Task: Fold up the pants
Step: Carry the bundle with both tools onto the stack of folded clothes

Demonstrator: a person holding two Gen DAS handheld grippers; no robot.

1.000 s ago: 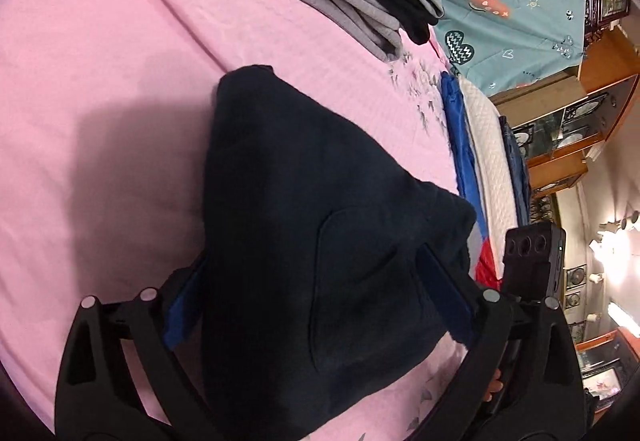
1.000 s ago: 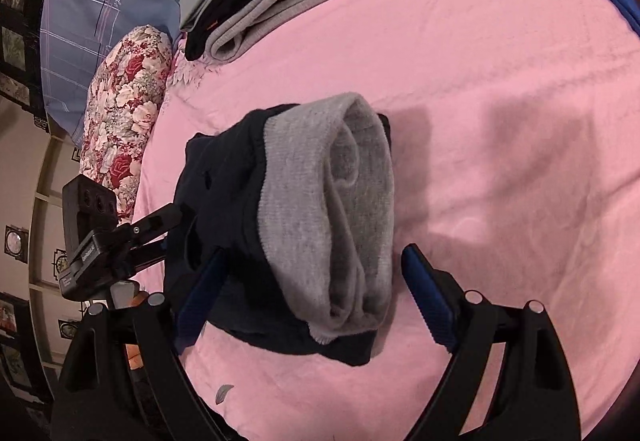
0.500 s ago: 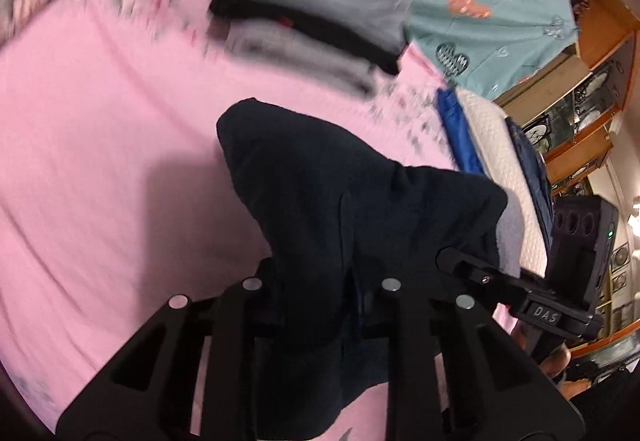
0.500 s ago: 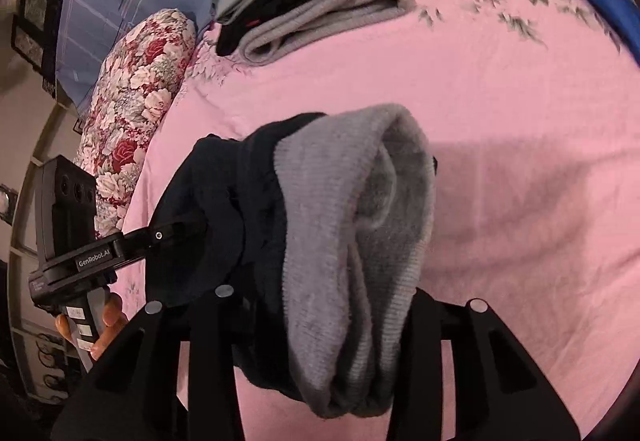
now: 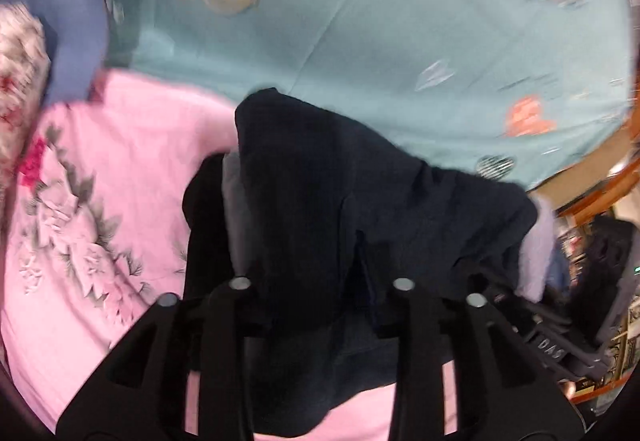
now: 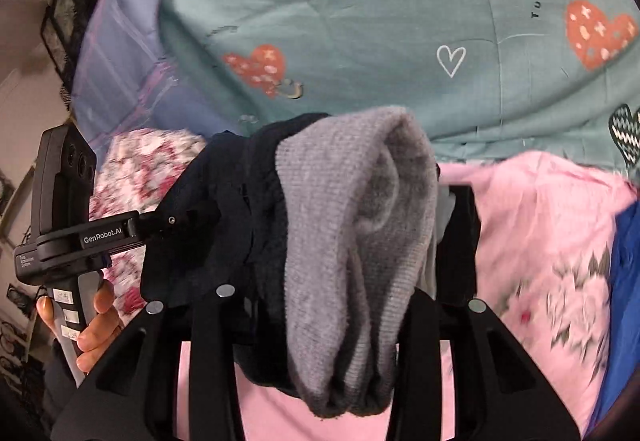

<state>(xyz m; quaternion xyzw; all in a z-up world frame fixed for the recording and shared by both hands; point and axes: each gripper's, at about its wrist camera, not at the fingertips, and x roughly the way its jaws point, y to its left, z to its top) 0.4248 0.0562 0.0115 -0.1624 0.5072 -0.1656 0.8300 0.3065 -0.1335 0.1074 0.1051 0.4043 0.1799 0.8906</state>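
The folded bundle of dark navy fleece pants (image 5: pixel 360 209), with its grey knitted lining (image 6: pixel 360 241) rolled outward at one end, has left the pink floral bedsheet (image 5: pixel 100 181) where it lay a second ago and now hangs in the air between the two grippers.

A second ago both sets of jaws stood wide on either side of the bundle. The left gripper (image 5: pixel 322 305) has since clamped onto the navy cloth, and its jaws have just eased slightly wider while the fabric remains pinched between them. The right gripper (image 6: pixel 312 305) has closed on the grey-lined end and grasps it firmly. In the right wrist view, the left gripper and the hand (image 6: pixel 92 321) that carries it sit at 9 o'clock.

The view has also swung: the teal heart-printed quilt (image 6: pixel 360 21) fills the upper half from 10 to 2 o'clock, and a stack of dark and grey garments (image 5: pixel 208 221) peeks out just behind the bundle at 9 o'clock. I judge that folding is finished and the bundle is being carried to that stack.
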